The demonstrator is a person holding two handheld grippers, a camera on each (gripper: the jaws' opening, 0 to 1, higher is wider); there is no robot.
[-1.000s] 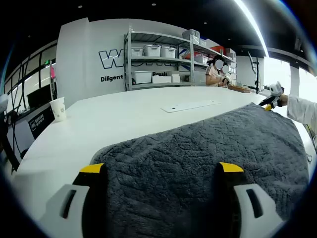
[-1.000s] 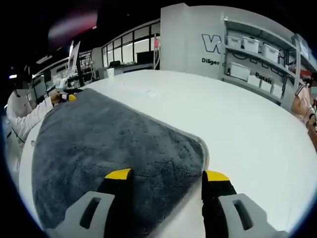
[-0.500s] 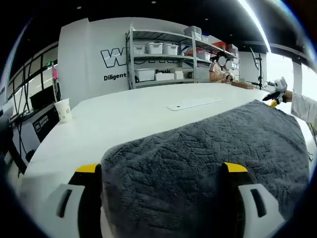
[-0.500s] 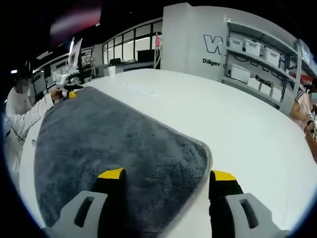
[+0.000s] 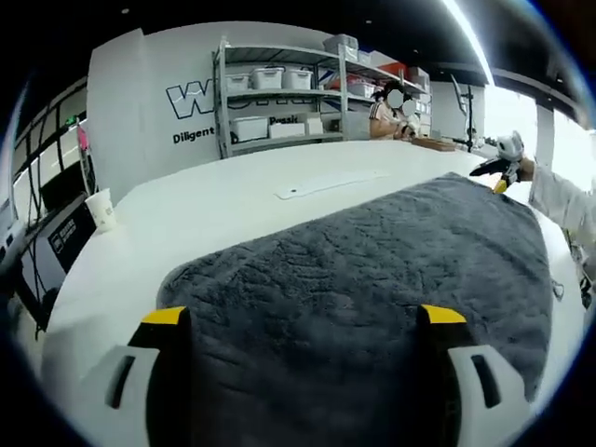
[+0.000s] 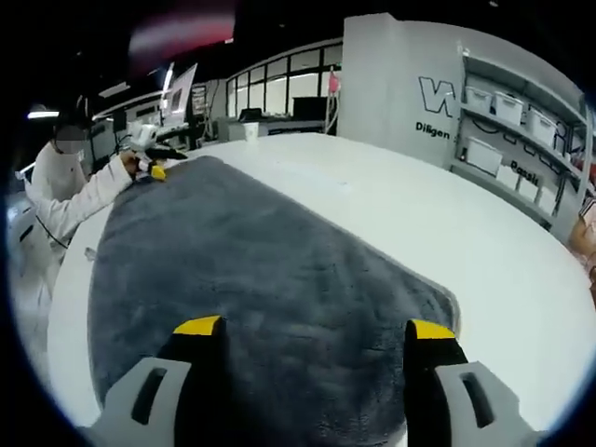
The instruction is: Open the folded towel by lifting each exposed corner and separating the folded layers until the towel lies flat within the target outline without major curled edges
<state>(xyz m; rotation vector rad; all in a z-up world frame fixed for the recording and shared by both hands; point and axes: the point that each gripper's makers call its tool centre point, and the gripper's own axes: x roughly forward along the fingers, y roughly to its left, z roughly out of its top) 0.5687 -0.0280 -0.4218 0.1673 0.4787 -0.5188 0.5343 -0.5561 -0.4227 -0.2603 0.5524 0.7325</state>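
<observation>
- The fluffy dark grey towel (image 5: 372, 279) lies spread out on the round white tabletop (image 5: 223, 209).
- The left gripper (image 5: 303, 321) has its two yellow-tipped jaws spread wide. The near end of the towel sits between them, and the jaws grip nothing.
- From the left gripper, the towel runs forward and off to the right. At its far right corner, the other gripper shows, held in a hand with a white sleeve (image 5: 563, 200).
- A white paper cup (image 5: 101, 209) stands far off to the left of the left gripper, well apart from the towel.
- A metal shelf with white bins (image 5: 279, 102) stands by the far wall, past the tabletop.
- The right gripper (image 6: 315, 331) is spread wide too. Its jaws stand on each side of the towel's near end and grip nothing.
- From the right gripper, the towel (image 6: 261, 261) stretches forward and to the left, with a rounded corner just to the right of the gripper.
- The person in white clothes (image 6: 65, 196) is at the towel's far left end.
</observation>
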